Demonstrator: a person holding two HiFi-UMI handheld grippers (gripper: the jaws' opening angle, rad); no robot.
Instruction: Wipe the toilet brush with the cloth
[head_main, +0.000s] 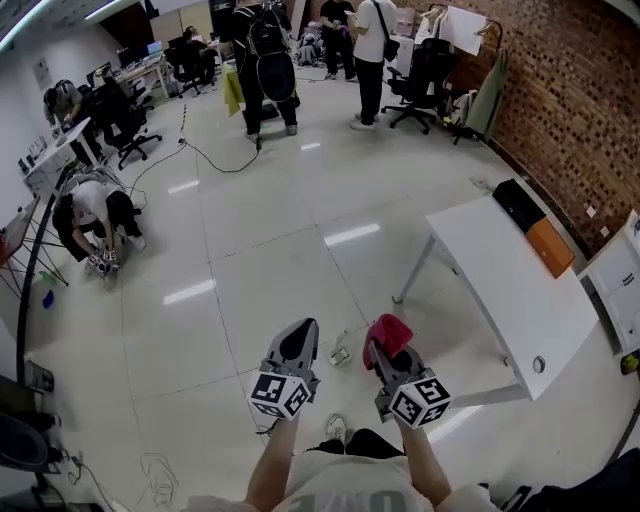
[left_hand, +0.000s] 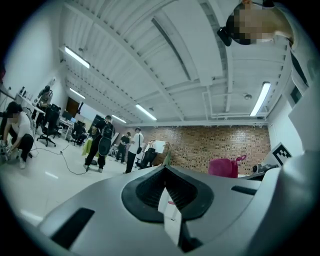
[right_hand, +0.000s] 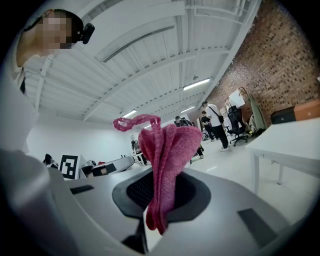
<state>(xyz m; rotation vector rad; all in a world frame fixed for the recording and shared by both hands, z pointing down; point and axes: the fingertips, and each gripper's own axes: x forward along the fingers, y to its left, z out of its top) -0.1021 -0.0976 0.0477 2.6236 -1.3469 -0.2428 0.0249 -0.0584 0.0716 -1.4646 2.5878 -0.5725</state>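
Two grippers (head_main: 302, 338) (head_main: 380, 352); one pink cloth (head_main: 388, 332); one white table (head_main: 510, 290).

A wide stretch of floor (head_main: 270, 250) is left open ahead of the left gripper (head_main: 300, 335) and the right gripper (head_main: 385, 352). On the right, passage is barred by the tabletop (head_main: 510, 290) and its legs. A small object (head_main: 340, 355), perhaps a bottle, lies between the grippers. Farther off, a cable (head_main: 205, 157) and a crouching person (head_main: 95, 215) are seen.
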